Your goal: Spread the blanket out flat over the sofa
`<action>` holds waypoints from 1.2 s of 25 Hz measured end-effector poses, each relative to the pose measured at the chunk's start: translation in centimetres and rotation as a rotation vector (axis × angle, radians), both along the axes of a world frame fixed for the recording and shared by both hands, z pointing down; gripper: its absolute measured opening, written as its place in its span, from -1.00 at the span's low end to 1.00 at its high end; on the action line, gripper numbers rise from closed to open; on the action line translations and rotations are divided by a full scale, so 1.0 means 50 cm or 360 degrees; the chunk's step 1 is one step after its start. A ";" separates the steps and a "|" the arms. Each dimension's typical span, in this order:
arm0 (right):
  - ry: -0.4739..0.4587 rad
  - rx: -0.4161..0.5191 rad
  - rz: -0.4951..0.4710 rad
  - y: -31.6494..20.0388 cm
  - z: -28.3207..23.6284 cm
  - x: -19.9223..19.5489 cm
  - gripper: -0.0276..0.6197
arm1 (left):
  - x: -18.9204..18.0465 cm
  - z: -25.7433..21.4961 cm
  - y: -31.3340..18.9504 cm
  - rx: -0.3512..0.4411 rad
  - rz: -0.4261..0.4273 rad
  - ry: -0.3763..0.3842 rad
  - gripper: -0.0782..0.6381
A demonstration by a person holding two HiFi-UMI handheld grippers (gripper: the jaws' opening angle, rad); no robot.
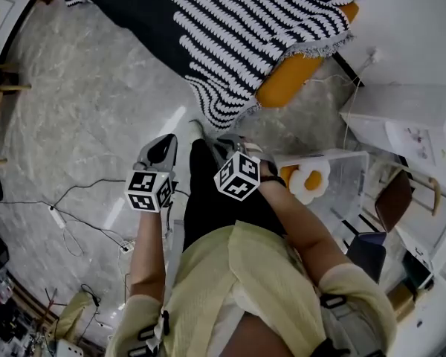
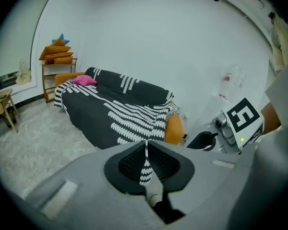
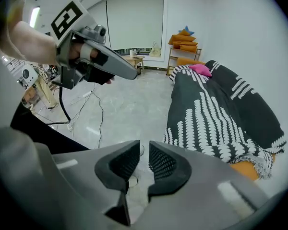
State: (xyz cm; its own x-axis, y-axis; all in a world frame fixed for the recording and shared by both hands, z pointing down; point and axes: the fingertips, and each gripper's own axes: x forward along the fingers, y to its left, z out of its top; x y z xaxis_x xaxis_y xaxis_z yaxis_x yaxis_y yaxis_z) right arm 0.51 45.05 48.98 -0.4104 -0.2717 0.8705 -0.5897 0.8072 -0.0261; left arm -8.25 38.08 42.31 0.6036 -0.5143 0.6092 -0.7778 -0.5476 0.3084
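our right gripper (image 3: 144, 146) has its jaws a little apart, with only bare floor showing in the gap, so it holds nothing. our left gripper (image 2: 146, 143) has its jaws drawn in to a thin slit. through that slit we see only the far blanket's pattern, and nothing is pinched there either. both grippers hang side by side in front of us, near each other but not touching, and well apart from the sofa

beneath and ahead of them lies the grey marbled stone floor (image 1: 97, 103), open right up to the sofa front. thin white cables (image 1: 67, 225) trail over it on our left. on our right a clear plastic box (image 1: 342, 173) stands near, with a white flower-shaped cushion (image 1: 310, 181) at its near side

the black woven blanket with white feathery stripes (image 1: 238, 36) lies spread over the orange upholstered sofa (image 1: 291, 76). it covers back and seat, and its long edge hangs down the front to the floor. its fringed short edge stops at the near end, where the orange arm shows bare below it. a small pink cushion (image 2: 84, 80) sits on the blanket at the far end, beside a wooden shelf stacked with orange cushions (image 2: 57, 59)
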 end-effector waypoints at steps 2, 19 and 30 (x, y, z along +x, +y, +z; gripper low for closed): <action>0.0001 0.0013 0.0027 -0.008 -0.005 0.014 -0.71 | 0.003 -0.002 -0.001 0.0004 0.0002 0.0000 -0.73; -0.0044 0.0118 0.0271 -0.082 -0.083 0.081 -0.71 | 0.018 -0.047 -0.031 0.0033 -0.0018 0.0008 -0.73; -0.0185 0.0253 0.0467 -0.148 -0.211 0.124 -0.72 | 0.023 -0.129 -0.073 0.0124 -0.0037 0.0041 -0.73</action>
